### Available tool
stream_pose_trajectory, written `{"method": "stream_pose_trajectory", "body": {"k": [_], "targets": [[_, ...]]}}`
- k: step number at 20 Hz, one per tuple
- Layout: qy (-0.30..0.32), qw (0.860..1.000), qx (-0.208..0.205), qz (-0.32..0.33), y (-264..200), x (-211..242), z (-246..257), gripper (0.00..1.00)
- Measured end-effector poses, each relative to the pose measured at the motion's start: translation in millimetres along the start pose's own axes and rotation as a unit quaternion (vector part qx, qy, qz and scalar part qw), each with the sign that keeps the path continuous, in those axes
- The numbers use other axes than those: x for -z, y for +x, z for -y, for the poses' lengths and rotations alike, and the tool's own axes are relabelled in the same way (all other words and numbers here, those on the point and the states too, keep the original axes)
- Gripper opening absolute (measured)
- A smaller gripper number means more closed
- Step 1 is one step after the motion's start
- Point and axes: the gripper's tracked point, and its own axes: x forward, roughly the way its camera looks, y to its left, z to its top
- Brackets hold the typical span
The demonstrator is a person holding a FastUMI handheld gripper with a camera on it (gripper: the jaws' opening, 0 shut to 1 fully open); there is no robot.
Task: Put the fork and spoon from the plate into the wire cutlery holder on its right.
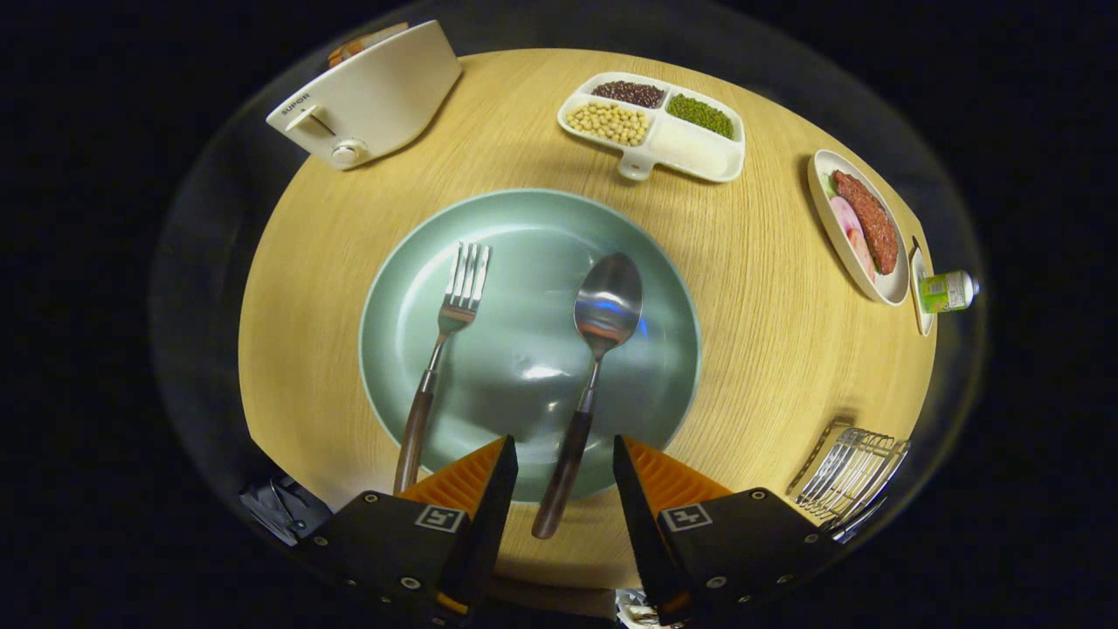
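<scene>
Spread wide, my gripper (564,454) hangs over the near rim of the green plate (410,297), fingers straddling the spoon (587,376) handle without touching it, lined up, I judge, to pinch it first. Fork (437,358) lies parallel at 9 o'clock of the spoon, both handles toward me for an easy pick; the wire cutlery holder (849,476) sits at 4 o'clock of the plate, well apart. Only readable writing: "SUPOR" on the toaster (371,92) at 11 o'clock; the small bottle (948,291) label at 3 o'clock is too small.
</scene>
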Motion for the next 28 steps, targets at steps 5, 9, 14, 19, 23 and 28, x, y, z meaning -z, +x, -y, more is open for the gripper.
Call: {"method": "stream_pose_trajectory", "body": {"k": [5,9,14,19,23,28], "targets": [[0.017,1.000,0.000,-0.015,12,-4,0,0.46],[0.047,0.999,-0.012,-0.014,12,-7,3,0.18],[0.068,0.997,-0.025,0.017,7,-9,12,0.06],[0.070,0.995,-0.037,0.060,-10,-14,12,0.06],[0.082,0.991,-0.056,0.092,-30,-20,7,0.07],[0.102,0.983,-0.071,0.137,-64,-18,12,0.06]]}}
